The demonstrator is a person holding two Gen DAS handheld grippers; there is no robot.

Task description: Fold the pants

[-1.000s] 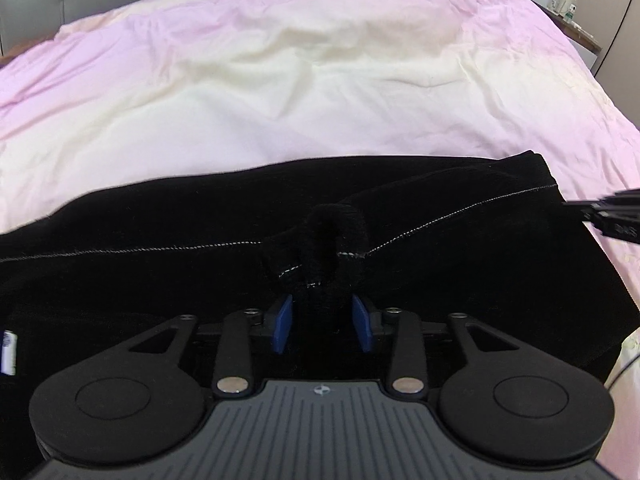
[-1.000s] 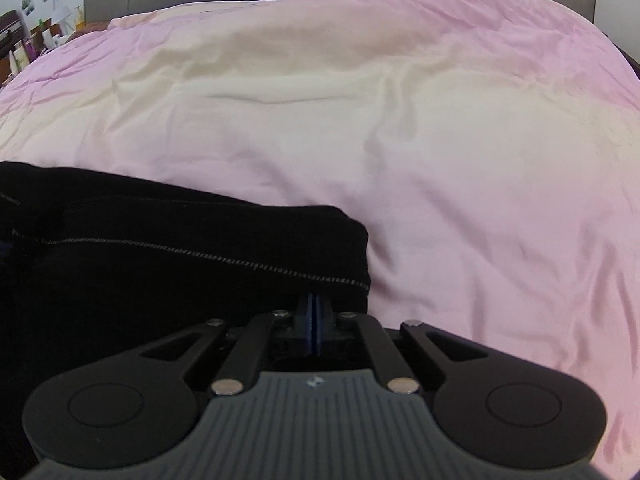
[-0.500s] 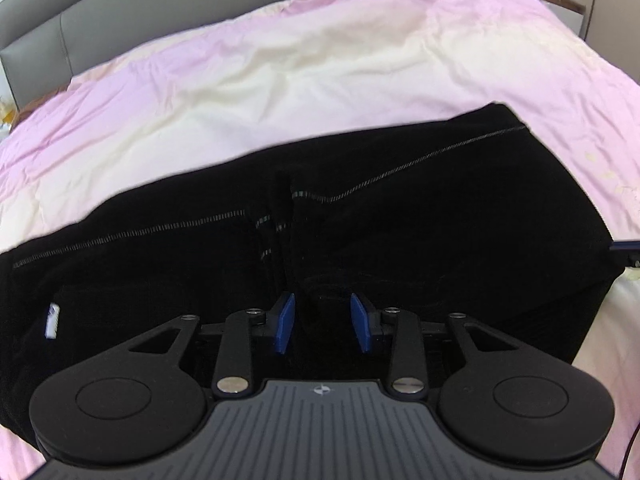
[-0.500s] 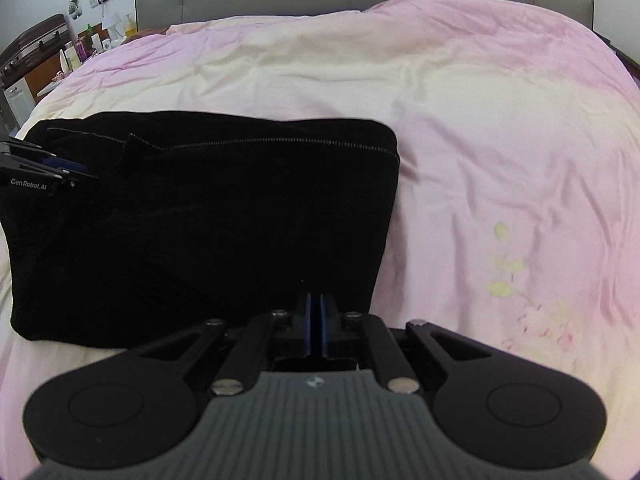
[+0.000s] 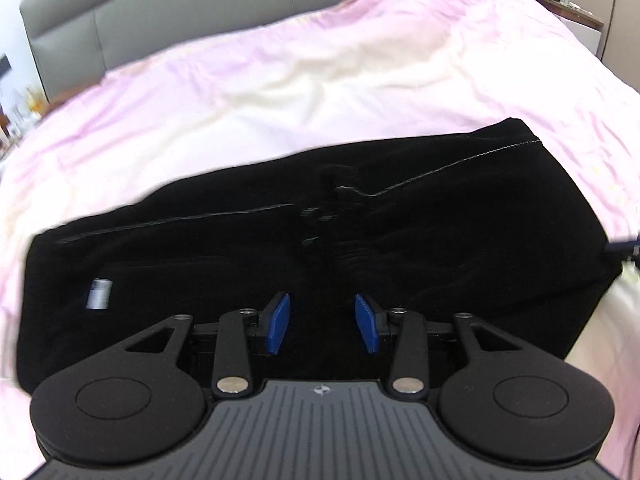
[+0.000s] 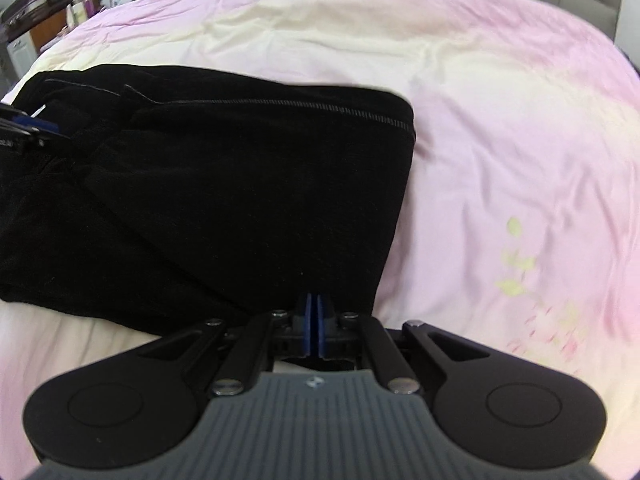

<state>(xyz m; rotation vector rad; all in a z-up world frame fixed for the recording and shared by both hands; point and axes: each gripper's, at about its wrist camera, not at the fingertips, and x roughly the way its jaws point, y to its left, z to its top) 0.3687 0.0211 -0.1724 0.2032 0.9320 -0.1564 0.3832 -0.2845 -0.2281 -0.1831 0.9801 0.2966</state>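
At lower centre, the folded pants are being risked: snagging by the just-opened, empty left gripper; the right gripper is pinched shut, empty.

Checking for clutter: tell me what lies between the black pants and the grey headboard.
Only bare pink bedspread between pants and headboard, in the left wrist view.

My left hand-held gripper tilted steeply down, jaws apart, just been opening, blue pads pressing on nothing. My right hand-held gripper also angled down, jaws fully closed, blue pads flat together, nothing pinched between. Left one's tip visible at far left of right view.
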